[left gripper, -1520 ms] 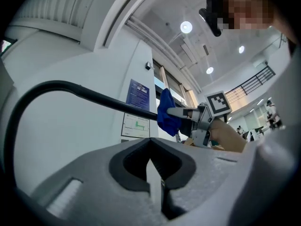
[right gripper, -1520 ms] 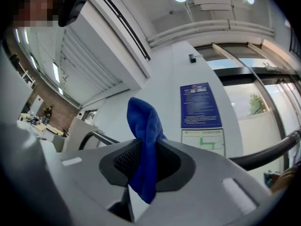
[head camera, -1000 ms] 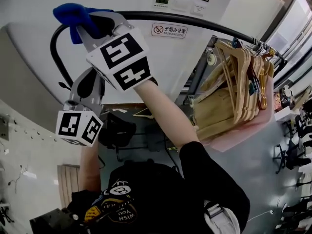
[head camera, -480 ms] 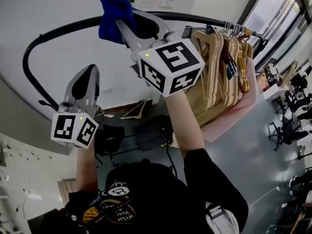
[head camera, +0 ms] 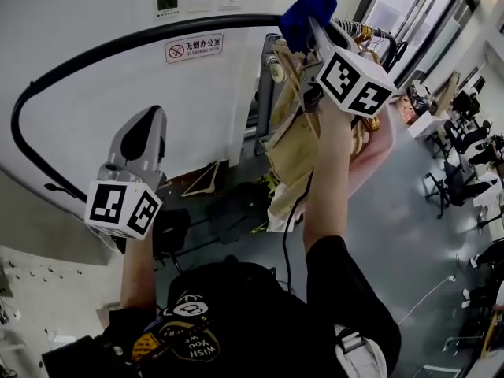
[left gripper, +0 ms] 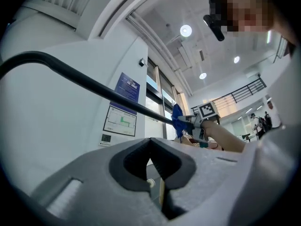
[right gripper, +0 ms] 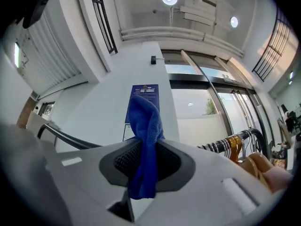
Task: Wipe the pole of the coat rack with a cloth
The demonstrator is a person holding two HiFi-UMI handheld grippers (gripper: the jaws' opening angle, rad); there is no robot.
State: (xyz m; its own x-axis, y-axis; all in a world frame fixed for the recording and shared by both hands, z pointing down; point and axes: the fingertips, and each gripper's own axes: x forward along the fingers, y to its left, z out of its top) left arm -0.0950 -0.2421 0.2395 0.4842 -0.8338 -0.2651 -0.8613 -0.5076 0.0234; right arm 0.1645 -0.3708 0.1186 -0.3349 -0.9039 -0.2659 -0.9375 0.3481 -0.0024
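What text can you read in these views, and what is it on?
"无烟办公室": wall sign; smaller line beneath unreadable.
"WISH YOU": upside down on the person's black shirt; rest unreadable.
Blue poster, wall chart: too small to read.

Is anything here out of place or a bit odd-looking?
One light wooden clothes hanger lies on the floor by the white wall, below the black metal pole, while the other wooden hangers hang bunched at the pole's far end, near the right gripper and its blue cloth. Nothing looks spilled or damaged.
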